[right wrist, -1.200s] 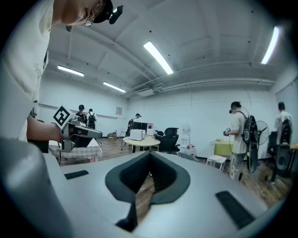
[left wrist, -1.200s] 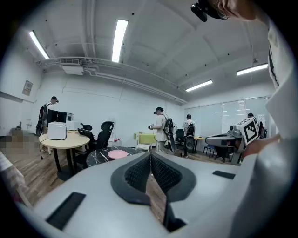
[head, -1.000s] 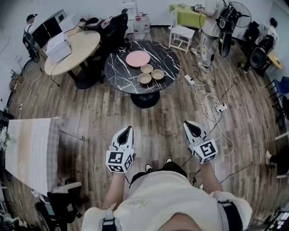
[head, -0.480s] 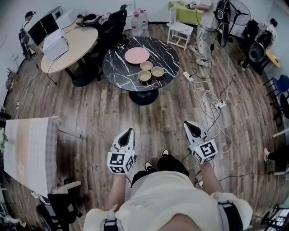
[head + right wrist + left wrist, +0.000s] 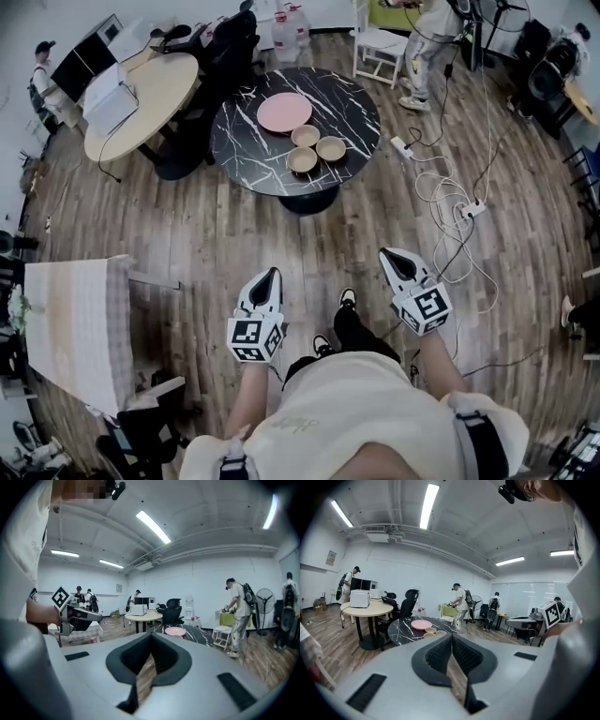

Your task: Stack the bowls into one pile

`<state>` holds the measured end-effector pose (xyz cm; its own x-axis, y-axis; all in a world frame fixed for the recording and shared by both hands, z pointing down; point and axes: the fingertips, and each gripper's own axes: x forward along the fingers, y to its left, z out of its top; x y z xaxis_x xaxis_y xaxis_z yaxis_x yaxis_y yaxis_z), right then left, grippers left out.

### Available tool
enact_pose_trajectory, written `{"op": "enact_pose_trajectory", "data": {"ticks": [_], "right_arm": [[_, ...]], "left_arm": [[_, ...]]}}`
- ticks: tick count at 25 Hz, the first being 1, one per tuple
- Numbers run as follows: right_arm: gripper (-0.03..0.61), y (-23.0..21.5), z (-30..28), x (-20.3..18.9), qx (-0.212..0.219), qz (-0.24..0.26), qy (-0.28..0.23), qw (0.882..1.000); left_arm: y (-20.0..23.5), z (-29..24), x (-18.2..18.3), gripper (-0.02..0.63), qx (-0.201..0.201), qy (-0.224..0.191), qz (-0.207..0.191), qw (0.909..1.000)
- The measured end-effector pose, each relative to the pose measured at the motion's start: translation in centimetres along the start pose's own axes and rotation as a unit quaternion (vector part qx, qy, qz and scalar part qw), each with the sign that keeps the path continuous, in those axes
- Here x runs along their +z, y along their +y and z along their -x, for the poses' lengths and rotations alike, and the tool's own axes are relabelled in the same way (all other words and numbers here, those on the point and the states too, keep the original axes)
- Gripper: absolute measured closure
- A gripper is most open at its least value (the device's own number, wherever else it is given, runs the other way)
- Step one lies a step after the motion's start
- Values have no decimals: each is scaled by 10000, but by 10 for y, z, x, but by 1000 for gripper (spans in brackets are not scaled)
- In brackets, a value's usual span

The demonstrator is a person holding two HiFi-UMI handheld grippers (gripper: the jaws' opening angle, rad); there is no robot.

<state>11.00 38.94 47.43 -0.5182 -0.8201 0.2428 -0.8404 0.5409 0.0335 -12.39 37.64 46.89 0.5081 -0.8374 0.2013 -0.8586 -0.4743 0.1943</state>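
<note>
Three tan bowls sit apart, unstacked, beside a pink plate on a round black marble table far ahead. Both grippers are held low in front of my body, well short of the table. My left gripper is shut and empty; its own view shows the bowls and plate in the distance past the gripper. My right gripper is also shut with nothing in it. In the right gripper view only the pink plate shows beyond the gripper.
A beige round table with a white box stands left of the marble one, with an office chair between them. White cables and a power strip trail over the wooden floor at right. A cloth-covered table is near left. A person stands beyond.
The view has shifted forward over the floor, and my feet have stepped. Both grippers keep their places before my body, still shut. The bowls have not moved.
</note>
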Motion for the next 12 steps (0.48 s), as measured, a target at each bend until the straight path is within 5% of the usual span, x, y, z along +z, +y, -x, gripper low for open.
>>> {"op": "enact_pose_trajectory", "data": {"ticks": [6,12], "right_arm": [[575,-49,-53,17,195,182,-188,9995],[574,-90,-83,15,351,73,-220,9991]], "left_arm": [[3,-61,25,594,27,24,-268,9996],[3,-114,43,594,28,-62,-1,10000]]}}
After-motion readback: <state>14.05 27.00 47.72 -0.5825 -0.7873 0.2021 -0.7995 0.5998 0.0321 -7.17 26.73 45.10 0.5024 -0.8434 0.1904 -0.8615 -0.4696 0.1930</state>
